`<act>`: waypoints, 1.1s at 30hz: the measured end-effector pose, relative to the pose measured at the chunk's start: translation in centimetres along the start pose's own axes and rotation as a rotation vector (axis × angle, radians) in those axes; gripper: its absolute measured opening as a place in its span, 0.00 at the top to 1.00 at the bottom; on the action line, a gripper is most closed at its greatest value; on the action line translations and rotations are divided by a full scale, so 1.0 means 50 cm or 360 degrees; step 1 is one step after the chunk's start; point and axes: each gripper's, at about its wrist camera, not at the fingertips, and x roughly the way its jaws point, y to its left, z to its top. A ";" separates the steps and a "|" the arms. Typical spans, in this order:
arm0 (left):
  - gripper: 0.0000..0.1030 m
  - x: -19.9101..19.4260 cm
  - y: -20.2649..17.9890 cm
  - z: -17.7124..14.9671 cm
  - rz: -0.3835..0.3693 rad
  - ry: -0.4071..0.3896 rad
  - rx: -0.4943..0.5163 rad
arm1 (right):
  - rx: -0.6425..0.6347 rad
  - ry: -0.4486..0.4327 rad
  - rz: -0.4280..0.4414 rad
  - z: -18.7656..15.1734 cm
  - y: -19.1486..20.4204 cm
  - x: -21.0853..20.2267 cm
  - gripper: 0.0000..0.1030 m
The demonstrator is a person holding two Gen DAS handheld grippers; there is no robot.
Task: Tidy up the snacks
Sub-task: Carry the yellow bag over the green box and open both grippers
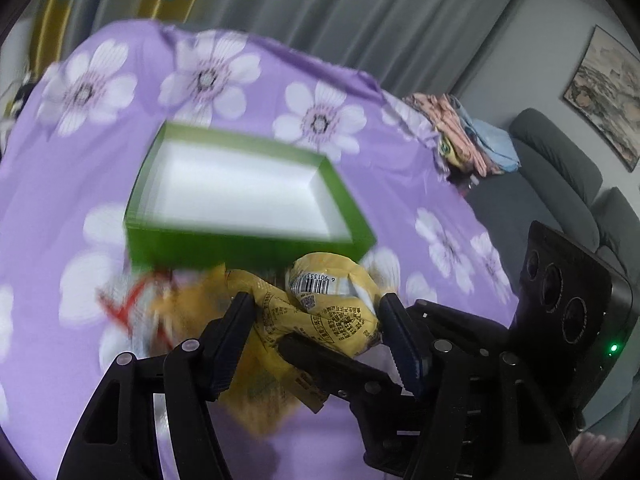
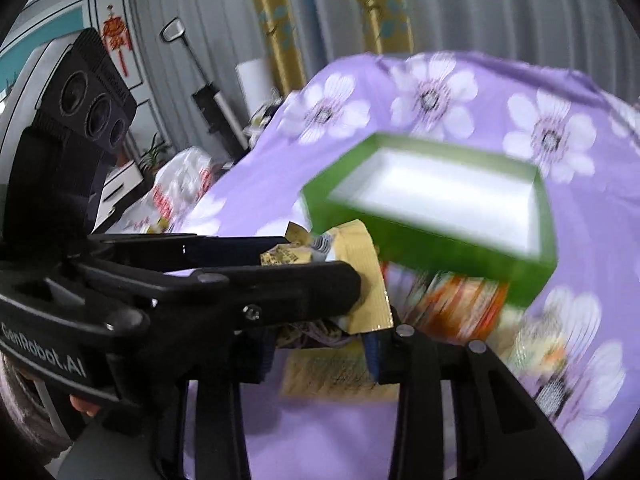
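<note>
A green box [image 1: 248, 240] with a white inside stands open on the purple flowered cloth [image 1: 80, 200]; it also shows in the right wrist view [image 2: 440, 240]. My left gripper [image 1: 316, 308] is shut on yellow snack packets [image 1: 332, 308], held above the cloth just in front of the box. My right gripper [image 2: 320, 332] is shut on a yellow packet [image 2: 364, 276]; it reaches in beside the left gripper [image 2: 280, 264], which crosses its view. More packets lie blurred on the cloth [image 1: 132, 308], [image 2: 460, 308].
A grey sofa [image 1: 560, 168] and a pile of folded cloths [image 1: 468, 140] are at the right. A plastic bag [image 2: 180, 188] and a cabinet [image 2: 120, 184] are at the left. Curtains hang behind the table.
</note>
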 end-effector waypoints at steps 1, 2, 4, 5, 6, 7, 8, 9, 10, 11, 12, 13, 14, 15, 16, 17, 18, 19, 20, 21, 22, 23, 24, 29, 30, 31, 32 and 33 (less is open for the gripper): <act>0.37 0.009 -0.001 0.019 0.0003 -0.0007 0.0015 | -0.0006 -0.0012 -0.0015 0.013 -0.011 0.005 0.65; 0.37 0.023 0.001 0.043 0.0003 -0.0009 0.0026 | -0.0020 -0.0021 -0.0038 0.034 -0.027 0.018 0.65; 0.36 0.056 0.009 0.085 -0.0001 -0.0002 0.0025 | -0.0012 -0.0035 -0.0053 0.059 -0.053 0.040 0.64; 0.36 0.072 0.014 0.101 0.0000 0.0007 0.0018 | -0.0010 -0.0017 -0.0066 0.074 -0.071 0.059 0.64; 0.36 0.089 0.021 0.116 -0.0003 0.0021 0.0002 | -0.0001 -0.0009 -0.0072 0.080 -0.084 0.067 0.64; 0.37 0.113 0.034 0.132 -0.0014 0.0040 -0.0033 | 0.0015 0.0005 -0.0075 0.087 -0.098 0.079 0.64; 0.37 0.126 0.039 0.141 -0.0017 0.0055 -0.0053 | 0.0031 0.0029 -0.0073 0.091 -0.109 0.092 0.63; 0.37 0.149 0.052 0.151 -0.0018 0.0080 -0.0087 | 0.0051 0.0054 -0.0078 0.096 -0.124 0.111 0.63; 0.36 0.161 0.061 0.153 -0.0023 0.0090 -0.0112 | 0.0059 0.0065 -0.0082 0.098 -0.129 0.120 0.62; 0.36 0.175 0.070 0.156 -0.0025 0.0102 -0.0147 | 0.0058 0.0084 -0.0087 0.099 -0.134 0.131 0.61; 0.36 0.189 0.080 0.159 -0.0015 0.0114 -0.0180 | 0.0045 0.0110 -0.0100 0.100 -0.137 0.145 0.61; 0.34 0.203 0.090 0.162 0.0001 0.0125 -0.0212 | 0.0032 0.0133 -0.0123 0.101 -0.140 0.158 0.60; 0.30 0.213 0.097 0.165 0.0016 0.0127 -0.0233 | 0.0018 0.0147 -0.0149 0.103 -0.143 0.167 0.60; 0.22 0.222 0.107 0.167 0.0049 0.0126 -0.0256 | -0.0009 0.0160 -0.0205 0.104 -0.144 0.176 0.51; 0.20 0.226 0.113 0.168 0.0077 0.0121 -0.0277 | 0.0004 0.0187 -0.0256 0.106 -0.149 0.179 0.41; 0.19 0.228 0.121 0.170 0.0095 0.0110 -0.0306 | 0.0004 0.0177 -0.0291 0.108 -0.154 0.179 0.37; 0.19 0.226 0.128 0.171 0.0095 0.0100 -0.0330 | 0.0016 0.0163 -0.0290 0.109 -0.162 0.173 0.35; 0.18 0.221 0.135 0.170 0.0095 0.0089 -0.0352 | 0.0034 0.0148 -0.0282 0.109 -0.170 0.166 0.35; 0.15 0.213 0.140 0.169 0.0109 0.0070 -0.0362 | 0.0050 0.0136 -0.0288 0.109 -0.176 0.158 0.34; 0.12 0.203 0.142 0.168 0.0128 0.0049 -0.0357 | 0.0063 0.0121 -0.0302 0.108 -0.182 0.146 0.33; 0.11 0.191 0.144 0.167 0.0146 0.0027 -0.0347 | 0.0075 0.0107 -0.0305 0.107 -0.187 0.134 0.32; 0.09 0.179 0.142 0.165 0.0169 0.0003 -0.0337 | 0.0089 0.0093 -0.0299 0.104 -0.190 0.122 0.32; 0.09 0.168 0.139 0.163 0.0185 -0.0015 -0.0329 | 0.0105 0.0077 -0.0295 0.101 -0.195 0.102 0.29; 0.03 0.091 0.119 0.135 0.0332 -0.0098 -0.0270 | 0.0164 -0.0017 -0.0296 0.077 -0.194 0.018 0.17; 0.03 0.079 0.117 0.128 0.0346 -0.0110 -0.0263 | 0.0168 -0.0029 -0.0289 0.071 -0.192 0.002 0.15; 0.03 0.060 0.112 0.114 0.0359 -0.0122 -0.0258 | 0.0166 -0.0041 -0.0281 0.064 -0.190 -0.012 0.15; 0.03 0.048 0.108 0.103 0.0375 -0.0128 -0.0264 | 0.0168 -0.0050 -0.0276 0.053 -0.186 -0.031 0.15; 0.03 0.034 0.105 0.089 0.0385 -0.0134 -0.0268 | 0.0169 -0.0045 -0.0270 0.044 -0.182 -0.043 0.15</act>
